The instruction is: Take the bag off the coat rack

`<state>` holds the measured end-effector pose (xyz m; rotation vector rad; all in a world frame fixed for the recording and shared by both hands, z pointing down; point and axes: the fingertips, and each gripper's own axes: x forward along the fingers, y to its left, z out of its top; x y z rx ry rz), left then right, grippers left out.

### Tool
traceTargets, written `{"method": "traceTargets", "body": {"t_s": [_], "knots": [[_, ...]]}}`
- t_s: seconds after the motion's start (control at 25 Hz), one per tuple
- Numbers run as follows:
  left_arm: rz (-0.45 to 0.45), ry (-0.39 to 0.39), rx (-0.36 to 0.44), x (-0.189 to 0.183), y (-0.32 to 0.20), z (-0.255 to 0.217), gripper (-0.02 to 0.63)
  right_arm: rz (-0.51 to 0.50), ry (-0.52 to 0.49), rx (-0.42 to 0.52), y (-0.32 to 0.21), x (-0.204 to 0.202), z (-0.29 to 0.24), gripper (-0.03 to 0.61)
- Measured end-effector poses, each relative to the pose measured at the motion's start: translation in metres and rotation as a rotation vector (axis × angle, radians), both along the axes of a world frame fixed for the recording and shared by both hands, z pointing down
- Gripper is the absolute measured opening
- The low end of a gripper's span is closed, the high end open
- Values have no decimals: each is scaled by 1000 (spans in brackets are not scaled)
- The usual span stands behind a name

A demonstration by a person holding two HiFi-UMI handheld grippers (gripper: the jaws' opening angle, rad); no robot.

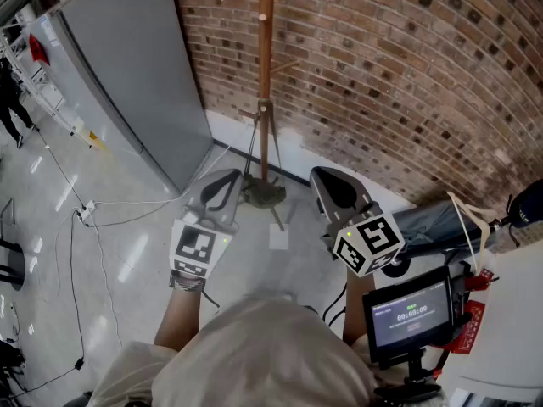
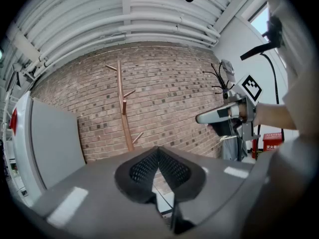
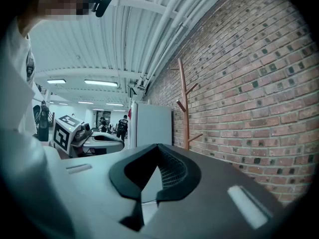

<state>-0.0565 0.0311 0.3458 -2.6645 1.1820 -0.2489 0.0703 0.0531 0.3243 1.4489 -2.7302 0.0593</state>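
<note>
A wooden coat rack [image 1: 265,66] stands against the brick wall; its pole and pegs [image 2: 122,103] [image 3: 184,103] carry no bag that I can see. At its foot lies a dark olive lump [image 1: 263,195]; I cannot tell whether it is the bag. My left gripper [image 1: 222,185] [image 2: 158,151] is shut and empty, held just left of the rack's foot. To the right of the foot my right gripper [image 1: 335,189] [image 3: 158,148] is likewise shut, with nothing in it. Each gripper shows in the other's view: the right [image 2: 224,114] and the left [image 3: 99,138].
A tall grey cabinet [image 1: 136,66] stands left of the rack. White cables [image 1: 85,214] run over the shiny floor, and a white sheet [image 1: 279,237] lies by the rack's foot. At lower right a small screen [image 1: 407,312] sits on a mount, with blue cloth [image 1: 433,223] behind it.
</note>
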Motion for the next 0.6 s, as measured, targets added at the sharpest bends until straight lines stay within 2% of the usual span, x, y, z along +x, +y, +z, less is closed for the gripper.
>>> {"method": "traceTargets", "body": {"t_s": [0.24, 0.48, 0.6], "knots": [[3, -2, 1, 7, 5, -2, 0, 5, 1, 3, 5, 4, 0, 0], [-9, 0, -5, 16, 13, 1, 0, 4, -141, 5, 13, 24, -10, 2], [-26, 4, -11, 20, 16, 2, 0, -14, -137, 7, 17, 30, -11, 2]]}}
